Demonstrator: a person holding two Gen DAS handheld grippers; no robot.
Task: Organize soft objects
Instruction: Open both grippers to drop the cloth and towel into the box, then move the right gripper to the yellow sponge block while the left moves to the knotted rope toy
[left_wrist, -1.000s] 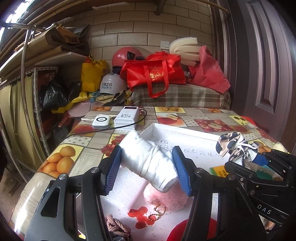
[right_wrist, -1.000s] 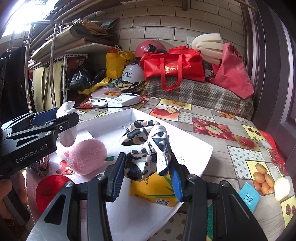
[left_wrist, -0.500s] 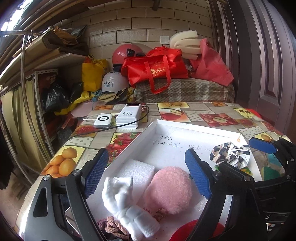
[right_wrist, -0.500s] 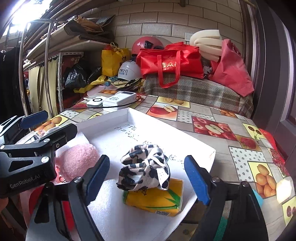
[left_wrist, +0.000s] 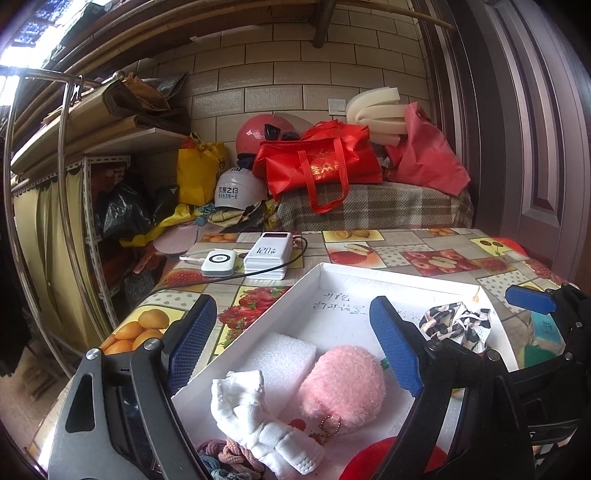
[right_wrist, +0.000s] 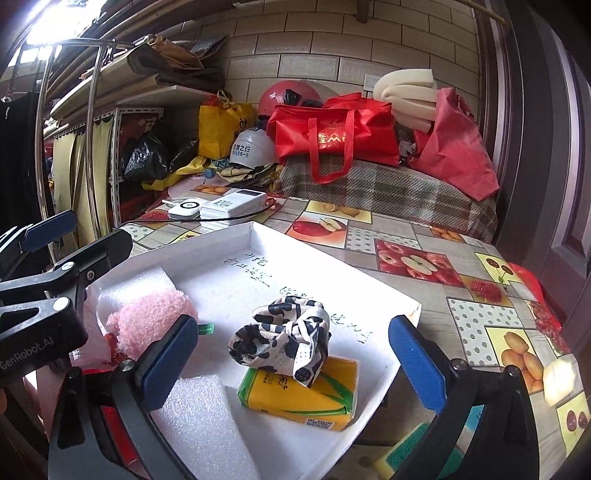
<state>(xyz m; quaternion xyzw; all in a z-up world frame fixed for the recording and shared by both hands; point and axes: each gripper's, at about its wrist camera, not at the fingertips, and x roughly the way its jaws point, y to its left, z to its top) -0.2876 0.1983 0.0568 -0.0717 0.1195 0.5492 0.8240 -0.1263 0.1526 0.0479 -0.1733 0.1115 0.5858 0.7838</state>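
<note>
Cluttered home storeroom: helmets, bags, fruit-print tablecloth.

One white tray holds two foam blocks, one pink pom-pom, one white sock, one spotted cloth and one yellow tissue pack. Near left lie hair ties, perhaps three. Far left: two power banks. Two helmets behind.
</note>
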